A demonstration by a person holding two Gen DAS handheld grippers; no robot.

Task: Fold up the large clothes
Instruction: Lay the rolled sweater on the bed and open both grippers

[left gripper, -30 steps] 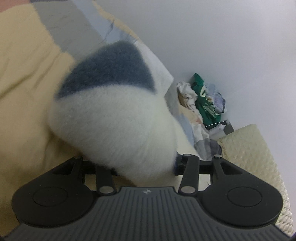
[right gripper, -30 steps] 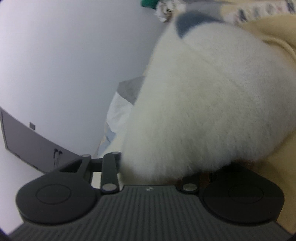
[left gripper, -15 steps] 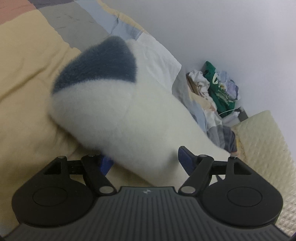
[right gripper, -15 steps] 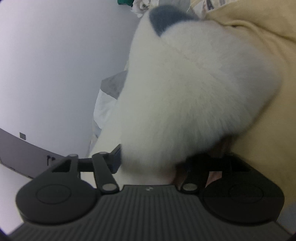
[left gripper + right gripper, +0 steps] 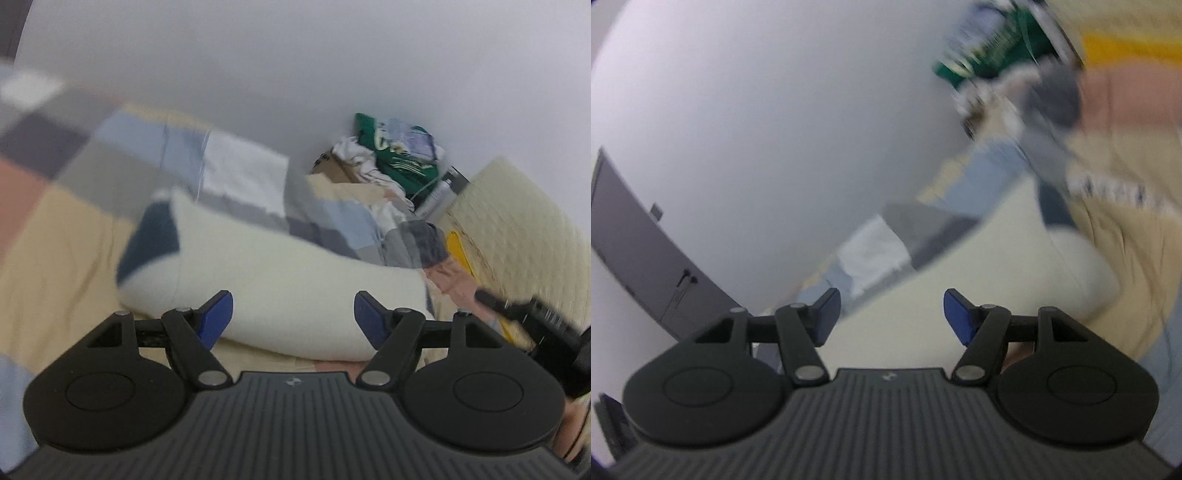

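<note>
The bed (image 5: pixel 55 236), spread with a pale yellow cover and a patchwork quilt (image 5: pixel 236 173) of blue, grey and white squares, fills most of both views, with a plain white wall behind it and a heap of other clothes (image 5: pixel 399 158), one of them green, piled in the far corner beside a cream quilted headboard (image 5: pixel 517 229). On the yellow cover lies the fleece garment (image 5: pixel 280 273), cream with a dark blue patch at its left end, now a compact folded bundle resting on its own. A second ago it bulged right up against both cameras, pinched in each claw; since then both have let go and drawn back and upward, so the bundle sits clear below them. The left claw (image 5: pixel 293 317) has its blue pads (image 5: pixel 218 314) spread wide with nothing between them, the fleece merely showing through the gap behind. The right claw (image 5: pixel 890 314) is likewise apart and empty, with the cream bundle (image 5: pixel 997 280) lying beyond it, blurred by motion. The release suggests this fold is finished and the garment laid down, so the likely next job is to smooth it, or to reach for another piece from the corner heap
</note>
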